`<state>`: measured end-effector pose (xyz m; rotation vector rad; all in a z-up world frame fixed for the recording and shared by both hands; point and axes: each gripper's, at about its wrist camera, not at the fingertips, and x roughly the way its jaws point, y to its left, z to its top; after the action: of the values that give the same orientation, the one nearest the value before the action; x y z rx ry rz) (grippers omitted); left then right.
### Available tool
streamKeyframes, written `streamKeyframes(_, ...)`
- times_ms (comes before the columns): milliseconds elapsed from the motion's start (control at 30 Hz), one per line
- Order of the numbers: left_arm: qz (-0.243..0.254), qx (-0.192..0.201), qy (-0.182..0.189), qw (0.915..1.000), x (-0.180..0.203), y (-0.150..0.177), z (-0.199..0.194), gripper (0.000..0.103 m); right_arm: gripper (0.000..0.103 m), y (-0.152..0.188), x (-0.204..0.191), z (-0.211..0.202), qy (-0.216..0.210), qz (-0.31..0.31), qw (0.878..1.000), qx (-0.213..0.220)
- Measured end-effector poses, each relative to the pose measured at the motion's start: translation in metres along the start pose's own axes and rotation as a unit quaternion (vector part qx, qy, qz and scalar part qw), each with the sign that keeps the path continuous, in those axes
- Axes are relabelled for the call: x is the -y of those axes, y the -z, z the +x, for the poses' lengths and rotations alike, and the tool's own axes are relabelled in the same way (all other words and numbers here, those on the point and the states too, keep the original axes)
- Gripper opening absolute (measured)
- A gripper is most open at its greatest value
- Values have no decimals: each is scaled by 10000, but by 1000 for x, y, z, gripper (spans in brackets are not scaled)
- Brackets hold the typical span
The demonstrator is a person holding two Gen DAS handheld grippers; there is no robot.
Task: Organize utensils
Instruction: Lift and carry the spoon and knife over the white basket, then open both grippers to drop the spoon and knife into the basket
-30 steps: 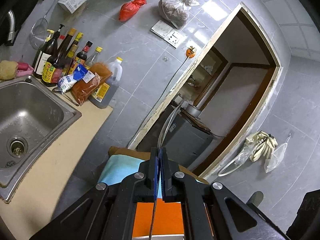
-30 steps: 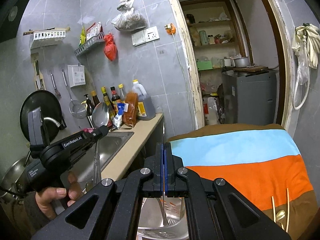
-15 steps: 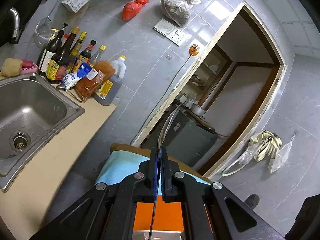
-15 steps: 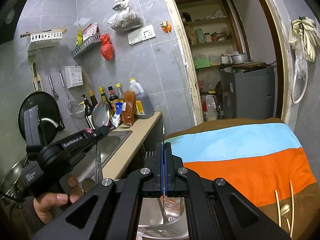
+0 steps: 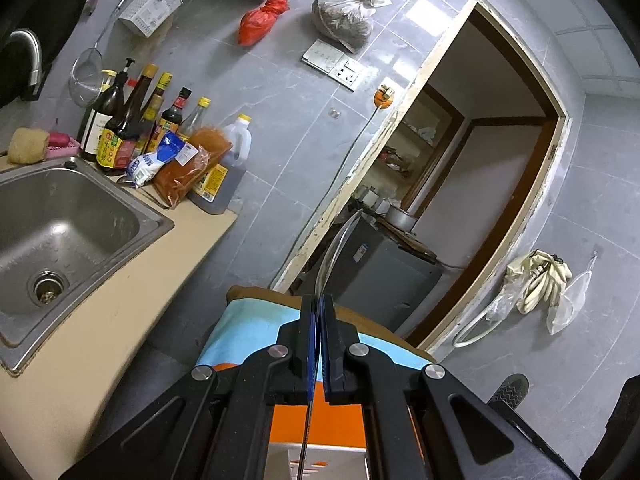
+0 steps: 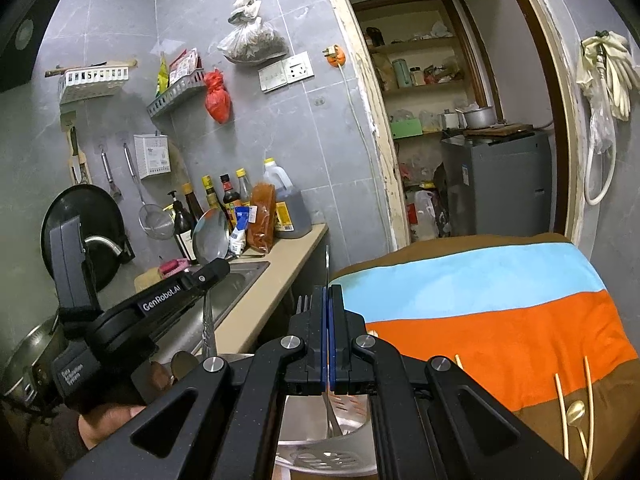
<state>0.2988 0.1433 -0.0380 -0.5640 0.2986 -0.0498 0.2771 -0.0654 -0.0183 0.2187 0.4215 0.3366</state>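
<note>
Both grippers clamped on upright cutlery above the white holder

The ladle stands handle-down in the left gripper, its bowl at twelve o'clock above the pinching fingers; the right gripper grips a flat metal utensil, long axis vertical, tip at twelve, handle running toward six. The white slotted holder sits at six o'clock directly beneath the right fingers, so the right hand looks nearer to dropping in. Gold spoon and chopsticks lie at four o'clock on the striped cloth.
</note>
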Motion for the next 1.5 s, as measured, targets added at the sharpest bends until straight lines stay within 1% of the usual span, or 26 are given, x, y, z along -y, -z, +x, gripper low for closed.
streamKeyframes(267, 312, -254, 18, 9992, 5, 8, -6, 3, 1, 4, 5, 0, -20, 70, 9999, -115)
streamKeyframes(367, 410, -446, -19, 9982, 3, 10, -11, 4, 2, 6, 7, -1, -24, 98, 9998, -150)
streamKeyframes(500, 511, -619, -24, 9968, 1, 11, -20, 12, 4, 7, 7, -4, -50, 120, 9998, -144)
streamKeyframes(533, 536, -655, -9, 9964, 1, 11, -22, 18, 4, 6, 7, -6, -59, 125, 9998, -139)
streamKeyframes(567, 552, -675, -4, 9962, 1, 11, -25, 21, 5, 6, 7, -8, -65, 130, 9998, -128)
streamKeyframes(600, 557, -665, -4, 9962, 2, 10, -29, 25, 9, 6, 7, -10, -60, 137, 9998, -115)
streamKeyframes(633, 555, -660, -3, 9963, 2, 9, -31, 28, 18, 5, 8, -12, -63, 148, 9998, -96)
streamKeyframes(733, 560, -719, 42, 9958, 4, 6, -37, 35, 29, 3, 7, -20, -109, 149, 9998, -27)
streamKeyframes(767, 574, -710, 59, 9958, 6, 4, -39, 35, 31, 2, 7, -24, -103, 127, 9999, 6)
streamKeyframes(800, 578, -701, 74, 9958, 7, 4, -41, 39, 35, 1, 7, -26, -109, 123, 9999, 30)
streamKeyframes(833, 579, -696, 86, 9959, 9, 3, -44, 45, 37, 0, 7, -30, -105, 119, 9998, 76)
streamKeyframes(900, 536, -680, 118, 9962, 11, 1, -49, 51, 39, -3, 7, -38, -70, 122, 9998, 149)
streamKeyframes(967, 538, -646, 121, 9964, 14, -2, -54, 53, 43, -5, 10, -47, -2, 135, 9996, 238)
streamKeyframes(1033, 601, -629, 117, 9961, 17, -3, -59, 59, 51, -7, 14, -59, 120, 147, 9992, 356)
streamKeyframes(1067, 656, -611, 101, 9959, 20, -4, -62, 61, 53, -9, 17, -66, 195, 146, 9988, 429)
streamKeyframes(1100, 697, -597, 88, 9957, 22, -5, -65, 67, 55, -11, 19, -71, 264, 143, 9984, 476)
streamKeyframes(1200, 851, -522, 57, 9950, 33, -8, -75, 73, 62, -17, 27, -89, 489, 120, 9970, 589)
streamKeyframes(1233, 909, -514, 33, 9945, 35, -8, -78, 78, 66, -18, 30, -94, 568, 113, 9963, 629)
streamKeyframes(1267, 1012, -496, -18, 9936, 41, -9, -81, 80, 70, -20, 32, -100, 641, 104, 9957, 666)
streamKeyframes(1333, 1205, -430, -90, 9917, 50, -10, -88, 87, 82, -24, 37, -111, 783, 76, 9941, 748)
streamKeyframes(1367, 1322, -397, -140, 9903, 56, -10, -91, 89, 84, -25, 40, -118, 891, 47, 9929, 790)
streamKeyframes(1433, 1511, -337, -255, 9876, 66, -9, -97, 98, 97, -30, 46, -128, 1084, -15, 9906, 839)
streamKeyframes(1467, 1588, -308, -306, 9864, 71, -8, -100, 100, 100, -30, 50, -135, 1251, -60, 9880, 900)
streamKeyframes(1500, 1691, -283, -354, 9846, 78, -6, -102, 101, 101, -31, 54, -143, 1384, -116, 9853, 999)
